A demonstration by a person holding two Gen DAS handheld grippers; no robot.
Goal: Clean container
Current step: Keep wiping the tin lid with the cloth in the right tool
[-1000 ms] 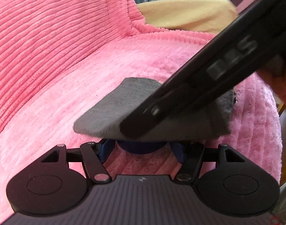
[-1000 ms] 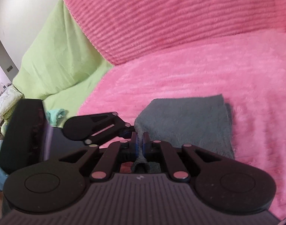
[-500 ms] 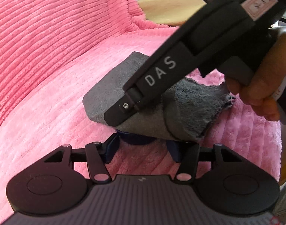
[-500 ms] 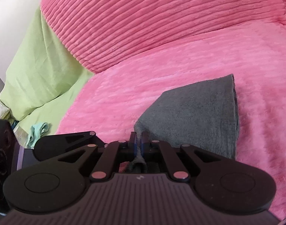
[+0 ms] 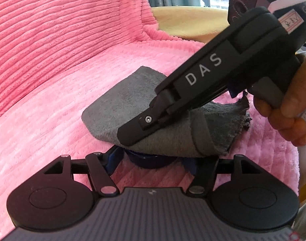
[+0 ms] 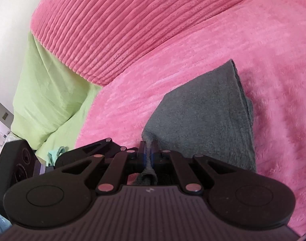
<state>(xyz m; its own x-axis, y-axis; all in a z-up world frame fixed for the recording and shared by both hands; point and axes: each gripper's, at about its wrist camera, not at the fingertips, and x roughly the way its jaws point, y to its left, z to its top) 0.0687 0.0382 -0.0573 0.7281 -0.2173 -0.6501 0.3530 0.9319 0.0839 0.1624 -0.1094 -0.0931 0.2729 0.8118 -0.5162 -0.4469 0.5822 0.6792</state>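
Observation:
A dark blue round container [image 5: 148, 161] sits between the blue pads of my left gripper [image 5: 151, 157]. The pads touch its sides while the jaws are opening. A grey cloth [image 5: 120, 104] drapes over the container's top and hides most of it. My right gripper [image 5: 132, 134] slants in from the upper right, held by a person's hand [image 5: 293, 116], and lies on the cloth. In the right wrist view the right gripper [image 6: 147, 150] is shut on a pinched edge of the grey cloth [image 6: 203, 120]. The rest of the cloth spreads ahead over the pink cover.
A pink ribbed plush cover [image 5: 52, 60] lies over the seat and backrest. A light green sheet [image 6: 42, 90] hangs at the left with a small teal item [image 6: 56, 152] below it. A tan cushion [image 5: 189, 22] and curtains are at the back right.
The right gripper has rolled and drawn back toward the upper right, dragging the cloth across the container. The cloth's right edge is now bunched and folded. The left gripper has stayed put.

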